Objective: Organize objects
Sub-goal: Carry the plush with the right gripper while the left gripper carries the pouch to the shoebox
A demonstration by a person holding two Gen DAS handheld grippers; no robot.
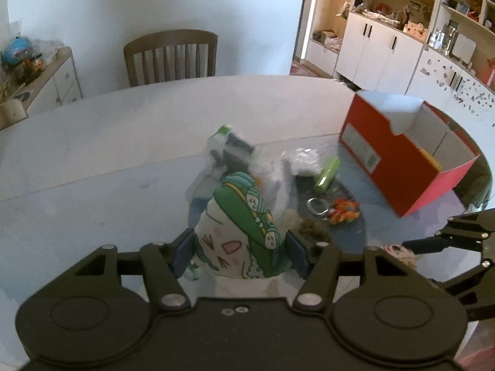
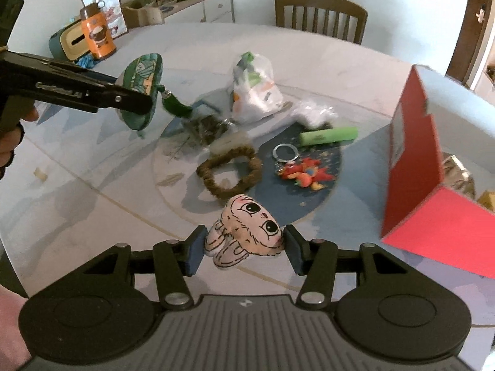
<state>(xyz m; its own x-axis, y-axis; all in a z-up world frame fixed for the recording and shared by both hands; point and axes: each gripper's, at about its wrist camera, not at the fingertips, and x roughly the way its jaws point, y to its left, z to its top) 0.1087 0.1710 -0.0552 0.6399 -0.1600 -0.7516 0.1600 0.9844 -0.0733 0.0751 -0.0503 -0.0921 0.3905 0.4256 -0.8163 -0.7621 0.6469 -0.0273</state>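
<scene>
My left gripper (image 1: 239,247) is shut on a green and white cartoon pouch (image 1: 241,216) and holds it above the table; in the right wrist view the same pouch (image 2: 140,89) hangs at the upper left with a green tassel. My right gripper (image 2: 244,247) is shut on a pink bunny-face plush (image 2: 247,232), also lifted. A red open-top box (image 2: 411,167) stands at the right, seen too in the left wrist view as the red box (image 1: 402,167) with white dividers. On the round table (image 2: 92,204) lie a brown scrunchie (image 2: 229,173), a keyring with a red toy (image 2: 304,173) and a green tube (image 2: 328,136).
A plastic bag of items (image 2: 253,92), a clear wrapper (image 2: 315,113) and a packet of dried bits (image 2: 204,126) lie mid-table. An orange bottle (image 2: 97,35) and tissue box (image 2: 66,43) stand far left. A wooden chair (image 1: 170,57) is behind the table; cabinets (image 1: 377,52) line the right wall.
</scene>
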